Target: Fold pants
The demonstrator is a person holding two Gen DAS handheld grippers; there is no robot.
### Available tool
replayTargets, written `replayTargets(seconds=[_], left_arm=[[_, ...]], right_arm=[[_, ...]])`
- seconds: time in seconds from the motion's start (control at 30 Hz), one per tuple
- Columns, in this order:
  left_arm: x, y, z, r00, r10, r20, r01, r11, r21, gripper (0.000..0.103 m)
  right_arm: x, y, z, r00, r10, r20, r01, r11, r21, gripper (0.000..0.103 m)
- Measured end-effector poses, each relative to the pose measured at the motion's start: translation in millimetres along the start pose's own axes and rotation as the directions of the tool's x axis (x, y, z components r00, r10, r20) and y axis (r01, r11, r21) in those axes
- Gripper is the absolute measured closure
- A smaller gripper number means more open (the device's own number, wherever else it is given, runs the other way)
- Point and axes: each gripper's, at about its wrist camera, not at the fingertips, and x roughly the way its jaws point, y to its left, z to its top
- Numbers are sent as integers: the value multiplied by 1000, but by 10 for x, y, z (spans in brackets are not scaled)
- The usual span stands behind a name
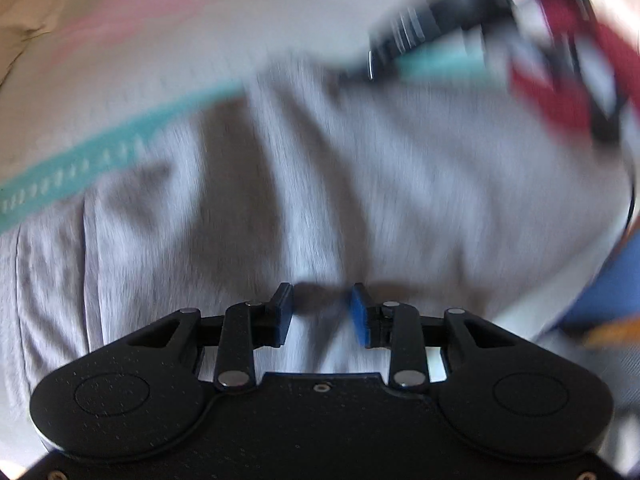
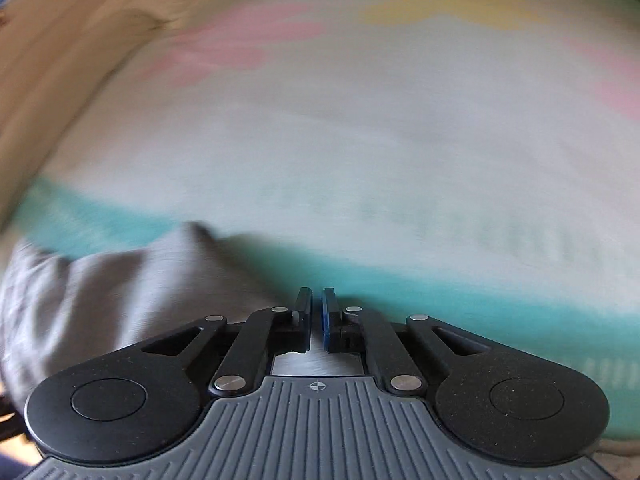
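Pale floral-print cloth with teal stripe, pink and yellow flowers (image 2: 360, 140) covers surface. Light grey wrinkled fabric pants (image 1: 320, 200) spread over it, crossing teal stripe. Left gripper (image 1: 322, 312) above pants, fingers parted, holding nothing. Right gripper (image 2: 317, 316) beside pants edge, fingers nearly together, nothing between.

I observed a pale cloth (image 2: 320, 128) with a teal band, pink patches and a yellow flower; tan fabric (image 2: 60, 40) lay beyond its left edge.
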Motion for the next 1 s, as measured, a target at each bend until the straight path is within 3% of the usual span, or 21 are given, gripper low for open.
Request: replayTargets(seconds=[0.07,0.17,0.23,0.3,0.4,0.5,0.57,0.63,0.73,0.8,0.9,0.97,1.0], left_arm=[[-29,-72,-82,999,23,27,-25,997,70,60],[-97,-33,-86,1000,-7,15,6,999,33,61],[-190,58,-40,999,-34,32,33,999,16,61],[-313,166,35,994,-16,104,20,999,-38,61],[-332,447,151,988,57,145,-28,980,-195,60],[-216,598,134,993,85,80,-60,959,-277,60],[-160,585,62,996,81,44,-67,966,-249,59],[-153,469,-35,993,120,15,-116,981,-153,57],[-204,231,-151,983,185,-5,-185,983,-7,56],[-275,153,-191,975,223,21,-222,974,-30,57],[-406,60,-214,981,151,125,-135,983,-128,57],[-428,-23,-220,986,63,151,-47,993,-108,54],[-386,-98,-240,991,36,125,-29,998,-62,52]], right_arm=[[-113,-44,-11,999,4,34,-5,999,33,100],[-433,25,-75,993,29,111,-26,999,-21,100],[-631,79,-160,990,79,119,-72,995,-64,100],[-755,104,-300,985,142,94,-135,988,-77,100],[-813,65,-548,978,208,16,-206,975,-86,100],[-757,330,-818,982,172,-82,-185,965,-187,99],[-741,433,-1034,983,123,-139,-157,950,-270,99],[-821,400,-1226,980,110,-168,-158,940,-304,99],[-987,438,-1337,983,142,-112,-172,928,-330,99],[-1072,481,-1355,978,194,-77,-209,921,-328,99],[-959,575,-1429,980,151,-130,-189,912,-365,99],[-864,645,-1531,975,115,-189,-186,891,-414,98],[-895,667,-1561,980,111,-166,-175,881,-440,98]])
